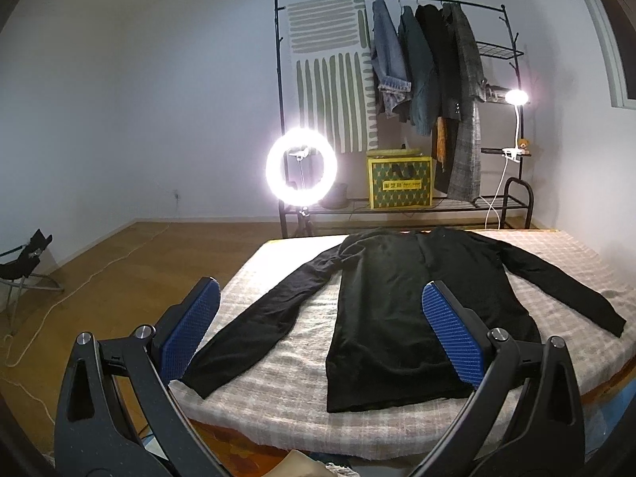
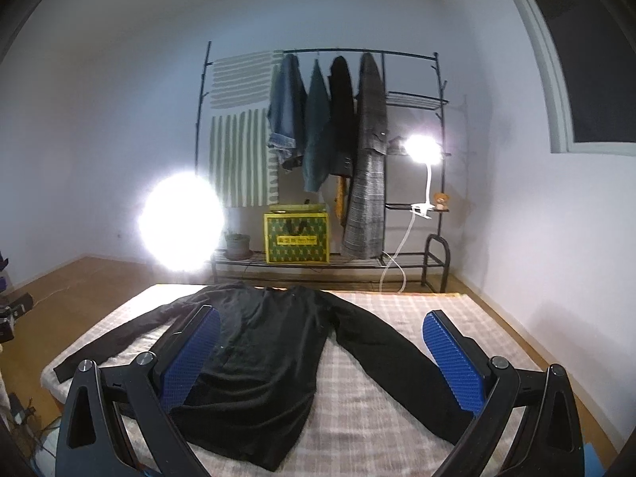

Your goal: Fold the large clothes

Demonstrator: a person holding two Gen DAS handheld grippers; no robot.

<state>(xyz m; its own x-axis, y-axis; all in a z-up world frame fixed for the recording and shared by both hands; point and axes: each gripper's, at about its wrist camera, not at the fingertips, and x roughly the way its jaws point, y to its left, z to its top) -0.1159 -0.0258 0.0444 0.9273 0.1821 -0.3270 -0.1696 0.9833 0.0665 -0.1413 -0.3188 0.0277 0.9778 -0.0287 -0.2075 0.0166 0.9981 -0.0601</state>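
Observation:
A black long-sleeved top (image 1: 413, 310) lies flat on the checked bed cover (image 1: 278, 373), hem toward me, both sleeves spread out to the sides. It also shows in the right wrist view (image 2: 262, 361). My left gripper (image 1: 320, 290) is open and empty, held above the near left part of the bed. Its blue pads (image 1: 187, 338) frame the left sleeve and body. My right gripper (image 2: 320, 320) is open and empty above the near edge, over the right sleeve (image 2: 401, 361).
A clothes rack (image 1: 421, 91) with hanging coats, a striped cloth and a yellow-green box (image 1: 399, 177) stands behind the bed. A lit ring light (image 1: 301, 165) stands at the far left corner, a clip lamp (image 1: 516, 97) at the right. Wooden floor and a folding chair (image 1: 24, 266) lie left.

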